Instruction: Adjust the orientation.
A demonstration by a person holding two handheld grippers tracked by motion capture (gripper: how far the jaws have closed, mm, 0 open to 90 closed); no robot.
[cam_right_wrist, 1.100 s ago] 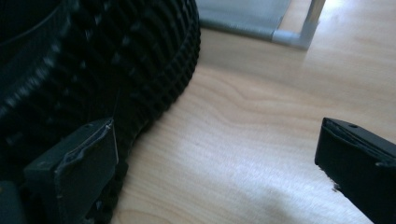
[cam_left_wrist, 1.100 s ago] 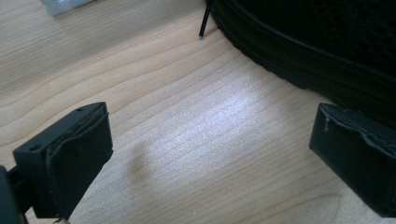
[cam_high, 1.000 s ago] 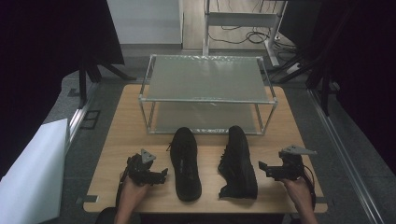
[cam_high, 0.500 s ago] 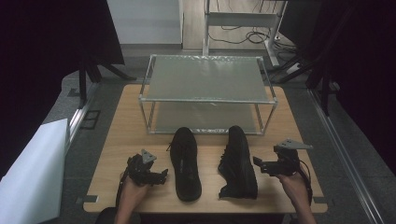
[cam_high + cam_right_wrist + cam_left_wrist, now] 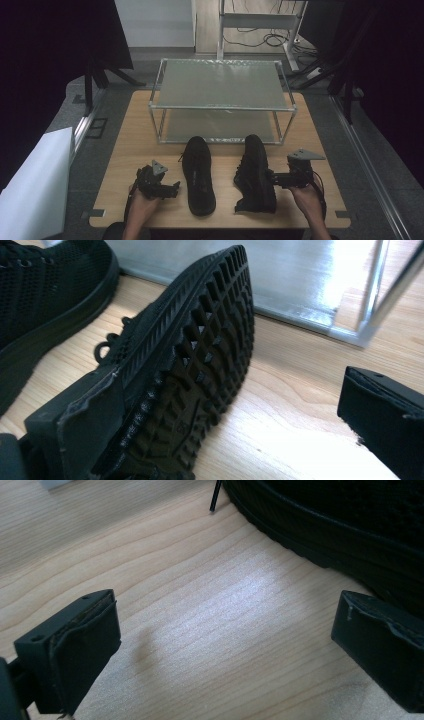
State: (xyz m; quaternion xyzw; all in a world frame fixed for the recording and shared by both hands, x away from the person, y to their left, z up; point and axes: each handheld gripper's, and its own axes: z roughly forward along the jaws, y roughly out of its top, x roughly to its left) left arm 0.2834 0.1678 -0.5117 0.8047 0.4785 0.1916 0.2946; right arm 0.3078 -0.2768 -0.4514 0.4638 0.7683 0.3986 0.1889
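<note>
Both hand-held grippers gape wide; the right one [image 5: 240, 410] faces a tipped black shoe's [image 5: 200, 370] ridged rubber sole.

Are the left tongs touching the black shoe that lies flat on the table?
Apart. In the left gripper view the open left tongs frame bare wooden table, and the shoe lies beyond them with a strip of wood between.

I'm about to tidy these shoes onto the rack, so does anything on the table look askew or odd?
Yes. The right-hand black mesh shoe is tipped onto its side, its ridged tread facing the right gripper, whose jaws are open beside the sole. The left-hand black mesh shoe sits flat on the light wooden table.
</note>
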